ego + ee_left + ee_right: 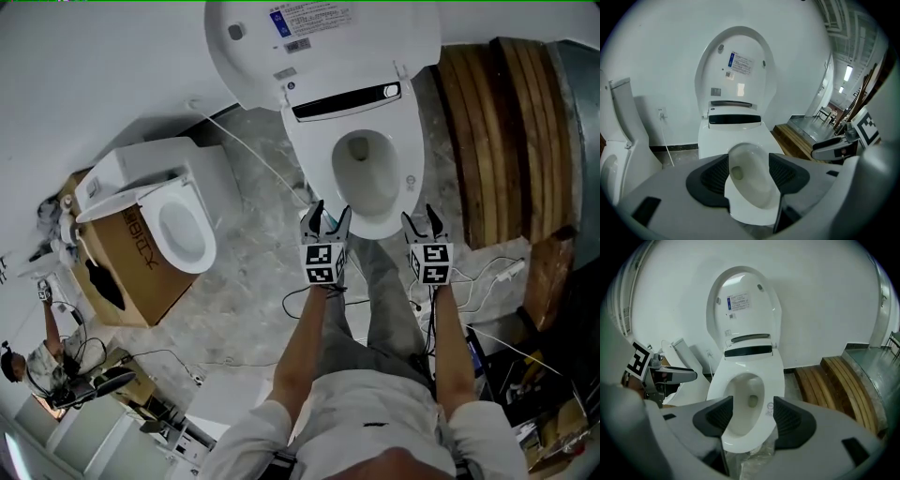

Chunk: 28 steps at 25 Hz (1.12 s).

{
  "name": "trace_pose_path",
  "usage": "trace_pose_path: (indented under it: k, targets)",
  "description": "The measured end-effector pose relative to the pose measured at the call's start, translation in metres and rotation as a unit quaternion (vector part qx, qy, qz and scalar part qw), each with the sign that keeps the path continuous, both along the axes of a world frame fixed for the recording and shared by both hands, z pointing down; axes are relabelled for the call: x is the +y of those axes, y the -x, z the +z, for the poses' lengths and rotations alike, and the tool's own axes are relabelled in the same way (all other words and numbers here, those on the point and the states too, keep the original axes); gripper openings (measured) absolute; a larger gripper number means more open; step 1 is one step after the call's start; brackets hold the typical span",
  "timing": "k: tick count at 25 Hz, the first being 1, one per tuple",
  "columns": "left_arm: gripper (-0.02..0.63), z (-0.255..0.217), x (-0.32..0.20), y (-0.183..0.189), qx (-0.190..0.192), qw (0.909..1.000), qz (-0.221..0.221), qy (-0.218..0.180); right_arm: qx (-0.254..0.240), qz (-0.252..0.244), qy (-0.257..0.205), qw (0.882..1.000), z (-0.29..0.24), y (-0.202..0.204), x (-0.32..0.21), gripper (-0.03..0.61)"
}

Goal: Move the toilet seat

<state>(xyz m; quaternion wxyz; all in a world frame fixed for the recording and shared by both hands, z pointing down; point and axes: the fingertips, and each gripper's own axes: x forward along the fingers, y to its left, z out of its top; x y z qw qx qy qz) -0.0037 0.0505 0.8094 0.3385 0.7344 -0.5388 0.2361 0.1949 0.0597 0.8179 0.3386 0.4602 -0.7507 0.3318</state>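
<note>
Both the left gripper [325,217] and the right gripper [423,221] hover half open and empty, just off the front edge of the bowl [366,183]. The toilet seat [410,159] lies flat on the bowl, with the lid [319,37] raised. It is probably rigid, slick, hinged plastic, best pinched at its front rim.

Even, bright indoor light – soft shadows, mild glare on the raised lid [736,89]. Gripper views: heavy fisheye, dark vignetted corners – near jaws blurred. Head view sharp.
</note>
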Motion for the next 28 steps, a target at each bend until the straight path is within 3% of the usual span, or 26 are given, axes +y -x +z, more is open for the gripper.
trace_pose_path:
  k: [17, 28]
  targets:
    - [0.282, 0.113, 0.044, 0.017, -0.024, 0.9965, -0.043, 0.068, 0.023, 0.025, 0.076, 0.996, 0.12, -0.01, 0.037, 0.279]
    - [0.335, 0.158, 0.062, 0.016, 0.002, 0.9928, -0.06, 0.103, -0.022, 0.068, 0.109, 0.991, 0.166, -0.012, 0.053, 0.318]
